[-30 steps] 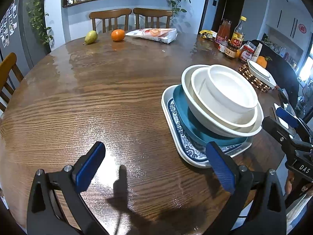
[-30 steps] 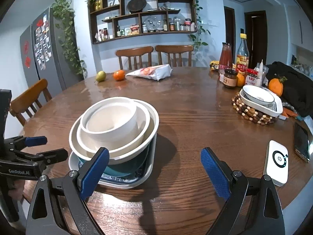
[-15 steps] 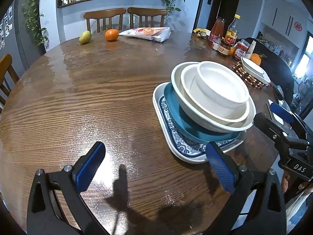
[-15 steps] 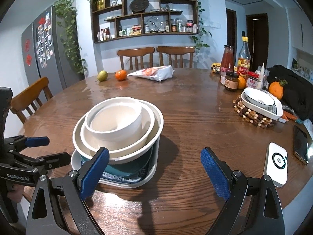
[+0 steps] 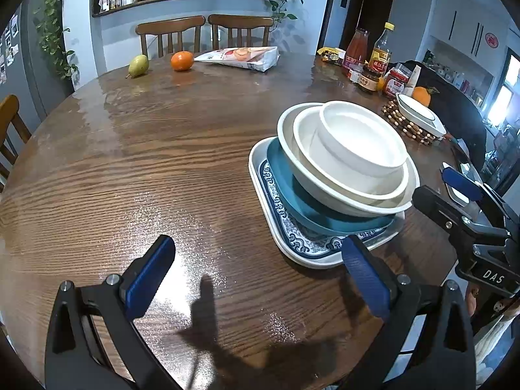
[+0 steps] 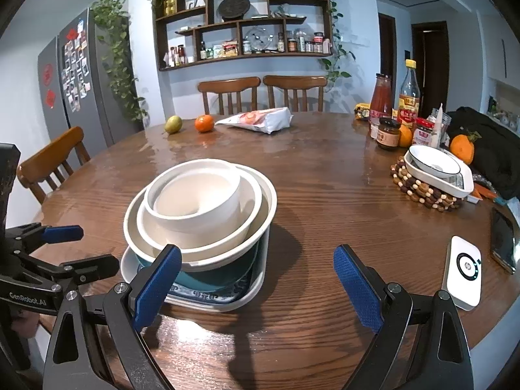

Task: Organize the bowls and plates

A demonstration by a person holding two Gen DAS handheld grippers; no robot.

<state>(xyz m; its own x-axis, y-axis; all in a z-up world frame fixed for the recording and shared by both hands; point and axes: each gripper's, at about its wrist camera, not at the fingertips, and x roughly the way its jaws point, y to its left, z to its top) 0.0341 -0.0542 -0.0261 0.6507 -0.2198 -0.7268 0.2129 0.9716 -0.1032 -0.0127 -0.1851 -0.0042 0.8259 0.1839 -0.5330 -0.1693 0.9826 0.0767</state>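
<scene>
Left gripper point(image 5: 256, 276): jaws wide apart, holding nothing, above bare table point(image 5: 130, 162).
Right gripper point(image 6: 256, 279): jaws wide apart, empty.
Stack: three white bowls point(image 6: 198, 208) nested on a teal plate point(image 5: 325, 217), on a patterned tray point(image 5: 292, 237); ahead of the left gripper's right finger, behind the right gripper's left finger.

Black frames w/ silver screws; blue ribbed fingers point(image 5: 148, 274); "DAS", "GenRobot.AI" labels.
</scene>
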